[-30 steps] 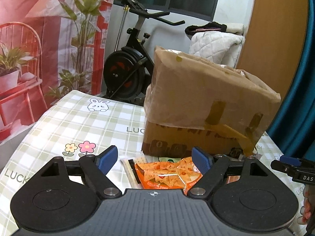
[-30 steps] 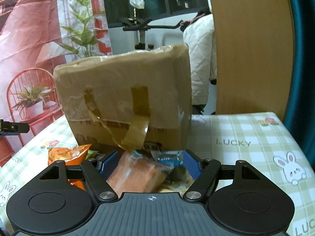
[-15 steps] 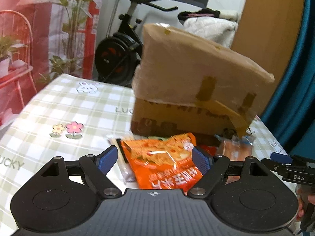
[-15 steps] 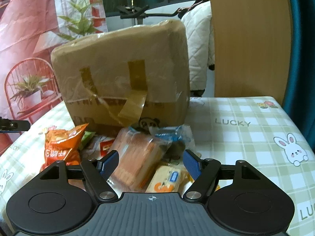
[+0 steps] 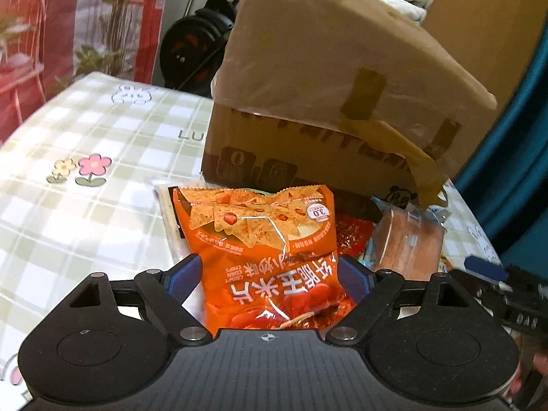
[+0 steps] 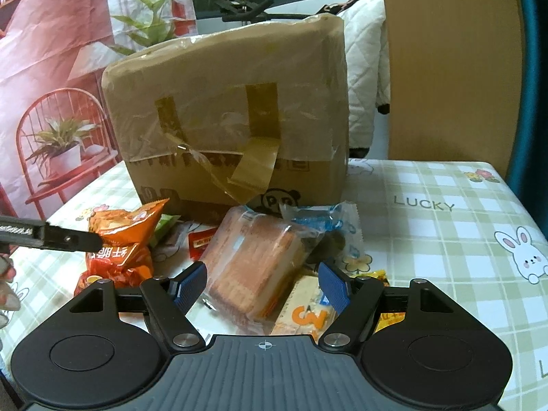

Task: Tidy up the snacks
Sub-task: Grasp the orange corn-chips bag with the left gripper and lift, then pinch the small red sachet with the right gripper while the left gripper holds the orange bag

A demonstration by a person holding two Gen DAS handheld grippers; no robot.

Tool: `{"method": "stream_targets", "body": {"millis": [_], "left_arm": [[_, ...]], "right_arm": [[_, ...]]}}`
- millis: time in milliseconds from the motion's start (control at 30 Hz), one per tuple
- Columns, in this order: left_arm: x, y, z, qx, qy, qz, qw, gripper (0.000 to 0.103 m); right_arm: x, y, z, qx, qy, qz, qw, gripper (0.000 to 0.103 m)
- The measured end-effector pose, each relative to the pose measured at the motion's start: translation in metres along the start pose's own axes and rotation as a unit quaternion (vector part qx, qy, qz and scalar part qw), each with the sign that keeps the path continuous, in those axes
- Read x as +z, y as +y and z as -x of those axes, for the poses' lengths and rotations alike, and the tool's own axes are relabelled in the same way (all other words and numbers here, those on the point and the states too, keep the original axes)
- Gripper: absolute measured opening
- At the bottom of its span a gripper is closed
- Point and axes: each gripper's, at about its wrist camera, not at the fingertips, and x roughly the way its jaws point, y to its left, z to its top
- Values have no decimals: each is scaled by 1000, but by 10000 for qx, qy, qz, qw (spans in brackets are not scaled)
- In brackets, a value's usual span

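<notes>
Below the box (image 6: 229, 120), snacks lie unsorted: left gripper (image 5: 269, 275) straddles chips (image 5: 260, 239) at 12 o'clock, both fingers spread.

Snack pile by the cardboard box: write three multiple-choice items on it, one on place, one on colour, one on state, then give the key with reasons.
1. Where does the snack pile lie relative to the cardboard box?
A. On top of it
B. On the table against its front
C. Inside it

2. What colour is the chips bag between the left gripper fingers?
A. Orange
B. Green
C. Purple

3. How is the right gripper set around the clear pack of biscuits?
A. Shut tight on it
B. Open, blue pads on either side
C. Turned away from it

Key:
1 B: the packets rest on the checked tablecloth at the foot of the box.
2 A: the left wrist view shows an orange bag printed with triangular chips.
3 B: gaps show between both pads and the pack.
</notes>
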Motion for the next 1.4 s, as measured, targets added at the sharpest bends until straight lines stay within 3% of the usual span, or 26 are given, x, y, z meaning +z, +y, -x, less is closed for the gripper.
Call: {"method": "stream_targets", "body": {"millis": [200,367,400,467,533,567,800,1000,1133,1267,1400], "left_arm": [[1,3,-18,232,43,35,9997,93],[-6,8,-31,-21,166,154,9997,97],[-7,8,-32,-77,194,137,9997,95],[-9,5,-27,-264,125,31,9996,72],[-8,0,-20,-127,58,-103,9998,67],[-8,-1,-16,-88,0,-150,9998,58],[1,9,19,-177,-442,-54,9989,57],[9,21,39,-41,-770,42,9970,57],[11,28,41,17,-848,203,9962,57],[11,36,41,6,-895,311,9955,57],[15,38,38,3,-884,344,9955,57]], "right_arm": [[-2,-6,-1,-35,31,-74,10000,69],[-4,-7,-4,-27,78,-89,9999,69],[-4,-7,-5,-18,86,-89,9999,69],[-2,-5,-5,20,91,-50,9999,68],[1,0,-6,83,87,27,9999,66],[3,3,-7,119,83,67,9999,65],[32,37,-28,564,133,640,9963,63],[55,76,-74,714,445,1128,9901,61],[62,90,-105,578,856,1342,9856,62],[60,92,-122,184,1222,1431,9820,62],[55,88,-130,-162,1494,1426,9783,70]]}}
